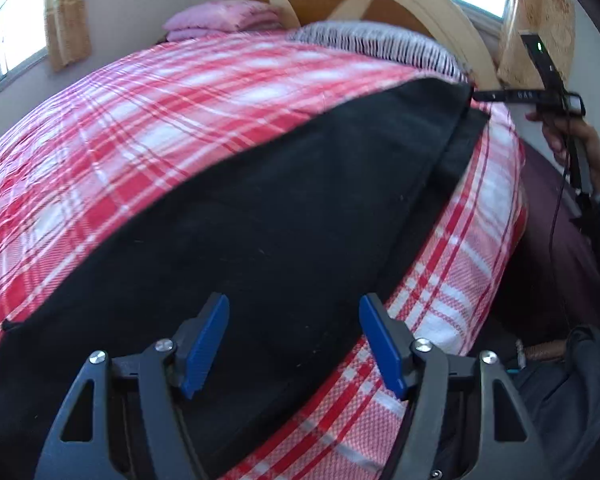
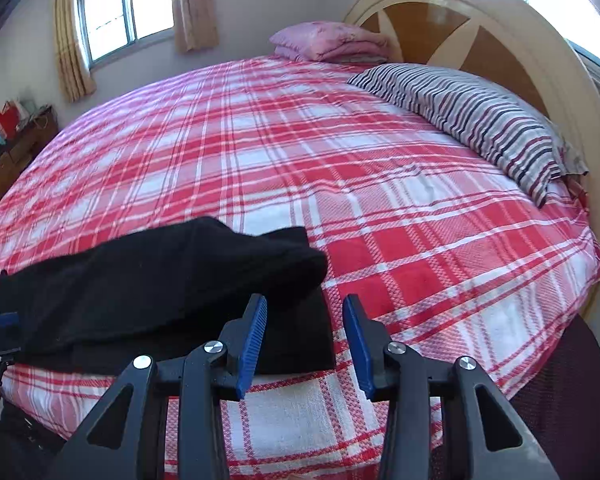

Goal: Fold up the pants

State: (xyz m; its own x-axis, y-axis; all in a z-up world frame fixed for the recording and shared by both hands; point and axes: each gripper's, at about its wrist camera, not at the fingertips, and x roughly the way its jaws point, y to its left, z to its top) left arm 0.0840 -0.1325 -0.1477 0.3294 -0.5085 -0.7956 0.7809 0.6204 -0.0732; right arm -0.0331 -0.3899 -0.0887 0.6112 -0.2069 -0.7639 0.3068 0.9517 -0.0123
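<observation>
A bed covered by a red-and-white plaid sheet (image 2: 340,184) fills most of both views. Behind it, at the upper right of the right wrist view, rises a rounded cream and wood headboard (image 2: 480,24). A striped pillow (image 2: 472,120) lies along the sheet just below the headboard, and a folded pink blanket (image 2: 332,42) sits at the top centre. A curtained window (image 2: 120,8) is at the upper left, with a wooden cabinet (image 2: 16,148) at the left edge.

The black pants (image 1: 280,208) lie flat on the sheet near the bed's near edge. In the left wrist view they stretch as a long band from the lower left up to the upper right; in the right wrist view they occupy the lower left, one end doubled over itself.

The left gripper (image 1: 294,340) hangs over the pants at the bottom centre, its blue pads spread wide with nothing between them. The right gripper (image 2: 305,344) sits at the bottom centre of its own view, over the edge of the pants' end, its pads apart and holding nothing. A hand (image 1: 568,140) holding it shows at the right edge of the left wrist view.
</observation>
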